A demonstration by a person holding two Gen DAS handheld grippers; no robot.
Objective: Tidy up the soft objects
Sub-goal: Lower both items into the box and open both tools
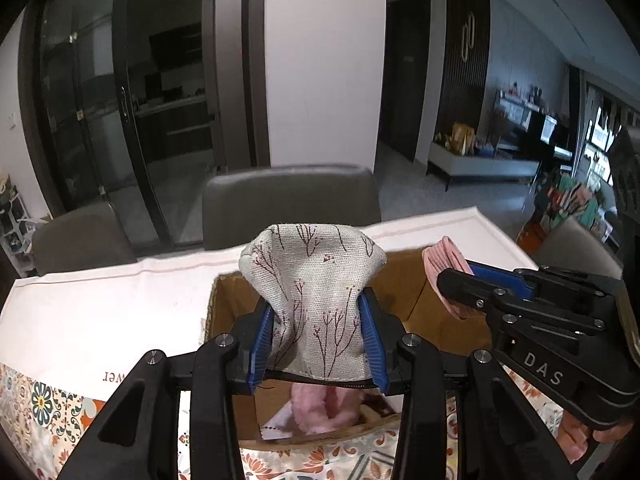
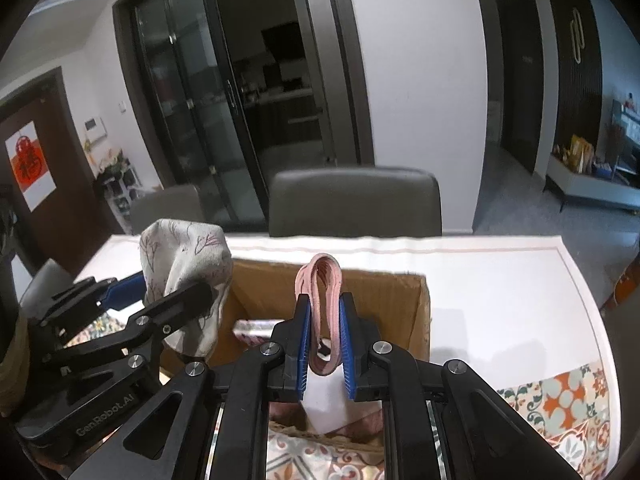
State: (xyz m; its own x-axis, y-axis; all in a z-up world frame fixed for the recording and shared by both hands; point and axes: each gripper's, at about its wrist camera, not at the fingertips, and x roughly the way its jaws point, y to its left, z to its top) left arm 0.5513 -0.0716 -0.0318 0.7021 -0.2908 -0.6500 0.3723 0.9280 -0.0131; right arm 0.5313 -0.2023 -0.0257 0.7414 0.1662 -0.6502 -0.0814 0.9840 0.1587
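My left gripper (image 1: 319, 320) is shut on a grey fabric pouch (image 1: 316, 276) printed with dark twigs, which sticks up between the blue pads above an open cardboard box (image 1: 404, 292). The pouch (image 2: 184, 264) and that gripper (image 2: 168, 300) also show at the left of the right wrist view. My right gripper (image 2: 325, 330) is shut on a pink ribbed headband (image 2: 320, 280), a folded loop held over the same box (image 2: 416, 312). From the left wrist view this headband (image 1: 444, 260) hangs at the right in the right gripper (image 1: 460, 284). Pink fluffy fabric (image 1: 320, 408) lies inside the box.
The box stands on a table with a white cloth (image 1: 100, 312) over a patterned tablecloth (image 2: 568, 400). Grey chairs (image 2: 356, 204) stand at the far edge. A shiny wrapped item (image 2: 256, 328) lies in the box. Glass doors and a wall rise behind.
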